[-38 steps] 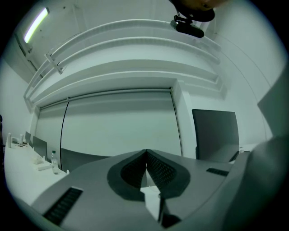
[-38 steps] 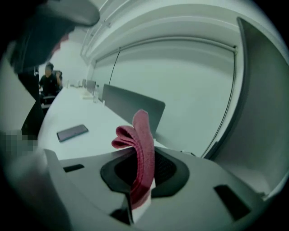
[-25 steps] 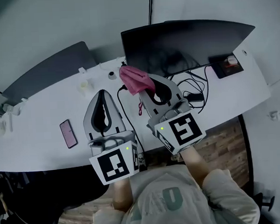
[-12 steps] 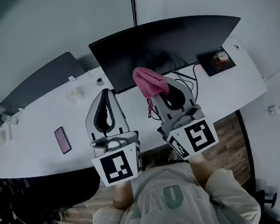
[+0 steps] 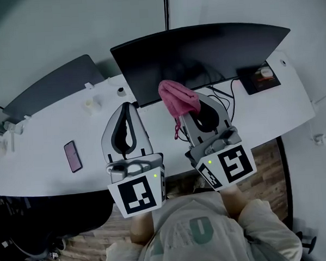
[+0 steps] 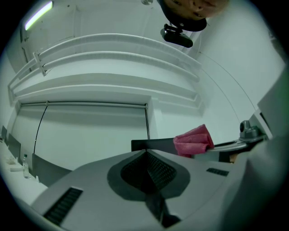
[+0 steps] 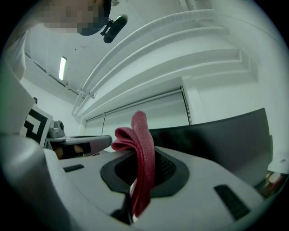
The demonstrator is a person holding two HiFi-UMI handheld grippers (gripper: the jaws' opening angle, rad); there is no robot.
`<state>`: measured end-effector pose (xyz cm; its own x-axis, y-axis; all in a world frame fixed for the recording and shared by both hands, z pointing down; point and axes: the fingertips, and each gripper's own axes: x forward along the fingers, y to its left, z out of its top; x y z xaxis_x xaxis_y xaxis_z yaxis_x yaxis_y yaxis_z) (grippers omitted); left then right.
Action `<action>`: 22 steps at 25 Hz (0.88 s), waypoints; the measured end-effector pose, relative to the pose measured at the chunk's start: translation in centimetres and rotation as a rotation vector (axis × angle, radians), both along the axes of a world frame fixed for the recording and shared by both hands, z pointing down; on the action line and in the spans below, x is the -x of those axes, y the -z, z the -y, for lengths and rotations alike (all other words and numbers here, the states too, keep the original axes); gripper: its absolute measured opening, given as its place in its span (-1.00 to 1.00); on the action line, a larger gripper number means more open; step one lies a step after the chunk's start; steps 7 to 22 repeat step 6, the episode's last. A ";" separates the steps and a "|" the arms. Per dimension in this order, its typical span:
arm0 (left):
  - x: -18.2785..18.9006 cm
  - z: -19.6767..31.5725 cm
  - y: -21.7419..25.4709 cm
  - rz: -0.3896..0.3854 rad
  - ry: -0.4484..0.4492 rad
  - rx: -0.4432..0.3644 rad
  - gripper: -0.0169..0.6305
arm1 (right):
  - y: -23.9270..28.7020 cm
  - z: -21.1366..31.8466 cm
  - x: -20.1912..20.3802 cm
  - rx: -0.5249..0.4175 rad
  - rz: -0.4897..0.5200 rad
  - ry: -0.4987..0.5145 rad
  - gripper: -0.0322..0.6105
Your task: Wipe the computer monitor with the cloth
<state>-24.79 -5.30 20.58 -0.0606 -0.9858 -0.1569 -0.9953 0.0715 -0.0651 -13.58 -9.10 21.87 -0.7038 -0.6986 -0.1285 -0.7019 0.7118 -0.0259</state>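
A wide black computer monitor (image 5: 202,51) stands at the back of the white desk (image 5: 50,155). My right gripper (image 5: 184,101) is shut on a pink cloth (image 5: 177,98), which bunches above its tips just in front of the screen's lower left part. In the right gripper view the cloth (image 7: 141,162) is pinched between the jaws, with the monitor (image 7: 226,135) behind. My left gripper (image 5: 127,108) is shut with nothing in it, left of the right one. The left gripper view shows the cloth (image 6: 193,140) and the monitor's top edge (image 6: 151,144).
A phone (image 5: 72,156) lies on the desk's left part. A dark panel (image 5: 51,86) stands behind the desk at left. Small white items (image 5: 93,103) sit near the monitor's left end. Cables (image 5: 224,94) and a dark pad with objects (image 5: 259,77) lie at right.
The right gripper with the cloth has come up closer to the monitor's screen. The view shifted, and the left gripper stayed shut beside it.
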 end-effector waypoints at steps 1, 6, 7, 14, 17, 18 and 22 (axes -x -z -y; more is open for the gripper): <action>0.2 -0.1 0.0 0.001 0.004 0.000 -0.90 | 0.1 0.0 0.0 -0.002 0.002 0.001 -0.73; 0.7 -0.1 0.0 0.007 0.017 -0.007 -0.90 | 0.3 -0.1 0.1 -0.010 -0.001 0.003 -0.73; 0.7 -0.1 0.0 0.007 0.017 -0.007 -0.90 | 0.3 -0.1 0.1 -0.010 -0.001 0.003 -0.73; 0.7 -0.1 0.0 0.007 0.017 -0.007 -0.90 | 0.3 -0.1 0.1 -0.010 -0.001 0.003 -0.73; 0.7 -0.1 0.0 0.007 0.017 -0.007 -0.90 | 0.3 -0.1 0.1 -0.010 -0.001 0.003 -0.73; 0.7 -0.1 0.0 0.007 0.017 -0.007 -0.90 | 0.3 -0.1 0.1 -0.010 -0.001 0.003 -0.73; 0.7 -0.1 0.0 0.007 0.017 -0.007 -0.90 | 0.3 -0.1 0.1 -0.010 -0.001 0.003 -0.73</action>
